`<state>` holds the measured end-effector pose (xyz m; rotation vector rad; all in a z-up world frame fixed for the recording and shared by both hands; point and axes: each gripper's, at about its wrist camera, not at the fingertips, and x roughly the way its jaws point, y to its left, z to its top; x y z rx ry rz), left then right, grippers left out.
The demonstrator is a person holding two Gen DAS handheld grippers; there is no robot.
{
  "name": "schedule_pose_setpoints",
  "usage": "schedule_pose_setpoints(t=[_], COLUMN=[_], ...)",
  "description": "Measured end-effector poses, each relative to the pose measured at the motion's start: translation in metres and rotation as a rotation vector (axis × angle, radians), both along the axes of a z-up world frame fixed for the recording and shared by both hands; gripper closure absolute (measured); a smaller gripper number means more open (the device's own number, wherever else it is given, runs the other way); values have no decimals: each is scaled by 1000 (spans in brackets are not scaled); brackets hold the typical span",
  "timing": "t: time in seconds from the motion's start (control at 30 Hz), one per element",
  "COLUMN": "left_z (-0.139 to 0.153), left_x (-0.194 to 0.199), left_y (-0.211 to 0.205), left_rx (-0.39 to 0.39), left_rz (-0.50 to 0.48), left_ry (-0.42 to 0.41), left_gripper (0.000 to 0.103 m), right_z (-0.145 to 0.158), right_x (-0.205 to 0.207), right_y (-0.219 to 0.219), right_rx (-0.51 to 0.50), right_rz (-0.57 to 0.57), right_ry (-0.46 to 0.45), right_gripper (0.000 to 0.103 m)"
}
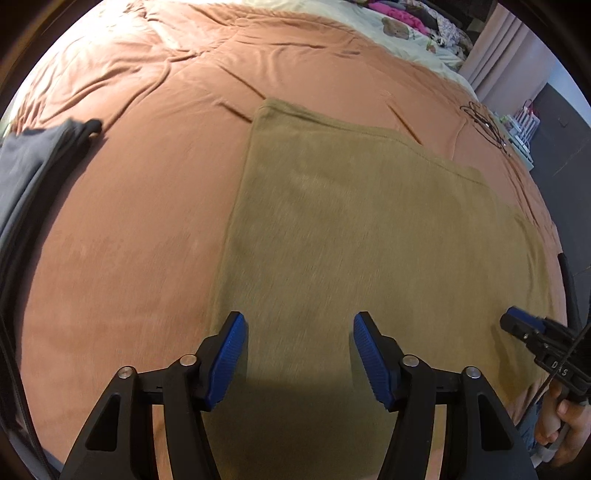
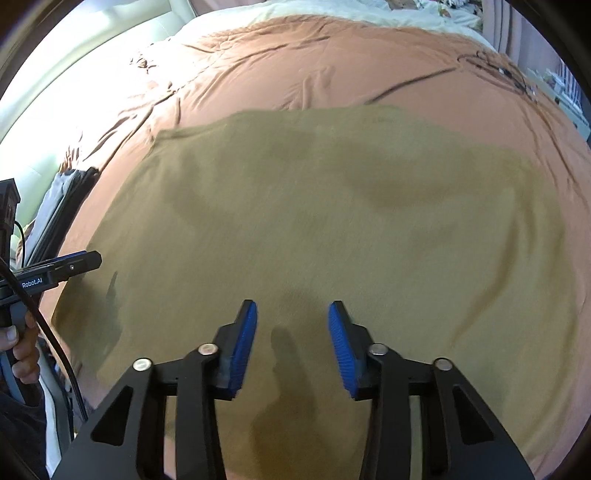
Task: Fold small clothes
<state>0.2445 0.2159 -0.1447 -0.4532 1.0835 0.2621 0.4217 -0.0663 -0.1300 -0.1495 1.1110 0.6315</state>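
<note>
An olive-brown garment [image 1: 351, 229] lies flat on the rust-orange bedspread [image 1: 147, 184]. Its left edge runs straight and its far corner is squared. My left gripper [image 1: 300, 332] hovers over the garment's near part, open, with nothing between the blue pads [image 1: 229, 354]. In the right wrist view the same garment [image 2: 314, 221] fills the middle, with soft wrinkles at its right side. My right gripper [image 2: 292, 317] hangs above it, open and empty. Each gripper shows in the other's view: the right gripper [image 1: 517, 325] at the right edge, the left gripper [image 2: 81, 262] at the left edge.
A folded grey garment [image 1: 29, 166] lies at the bed's left side, and is also visible as grey cloth [image 2: 62, 206]. A dark cord [image 1: 484, 122] lies on the far right of the bedspread. Pink and patterned clothes [image 1: 402, 16] pile at the far end. A person's hand [image 1: 561, 417] holds the right tool.
</note>
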Motion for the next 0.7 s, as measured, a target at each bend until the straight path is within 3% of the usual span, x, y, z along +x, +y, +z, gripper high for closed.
schedule_pose_setpoints(t=[0.17,0.37,0.7], left_z=[-6,-11,-12], left_x=[-25,-57,-93], left_y=[-11,-27,-37], left_rx=[-1,19,1], left_rz=[-16,-25,-4], left_ry=[-1,-6,-24], left_gripper=[57,67,68], right_z=[-12,-15,-8], right_x=[-29,-63,-101], right_y=[-6,-17,-32], right_rx=[-21,-34,-12], right_rz=[15,19,-4], right_ry=[0,-25,-22], right_gripper=[77,77,80])
